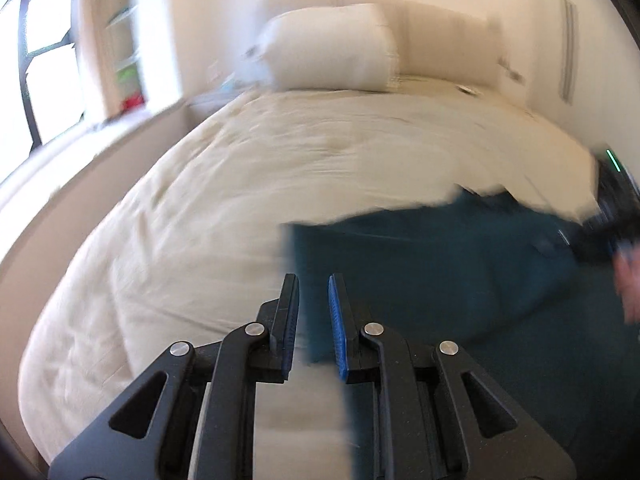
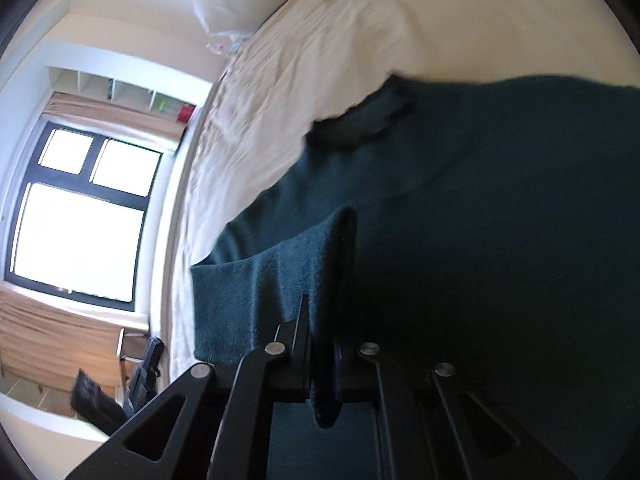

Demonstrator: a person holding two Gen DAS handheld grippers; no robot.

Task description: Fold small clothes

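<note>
A dark teal garment point(image 1: 440, 272) lies spread on a cream bed point(image 1: 240, 184). My left gripper point(image 1: 314, 284) is open and empty, hovering over the garment's left edge. In the left wrist view my right gripper point(image 1: 612, 216) shows blurred at the far right edge, on the garment. In the right wrist view my right gripper point(image 2: 322, 320) is shut on a fold of the teal garment point(image 2: 480, 240), with the cloth pinched between the fingers and a sleeve or hem point(image 2: 256, 292) hanging to the left. That view is rolled sideways.
A white pillow point(image 1: 328, 46) leans on the headboard at the far end of the bed. A window point(image 2: 80, 216) with curtains and a shelf unit point(image 2: 120, 92) stand beyond the bed's left side. Dark equipment point(image 2: 132, 384) sits on the floor by the window.
</note>
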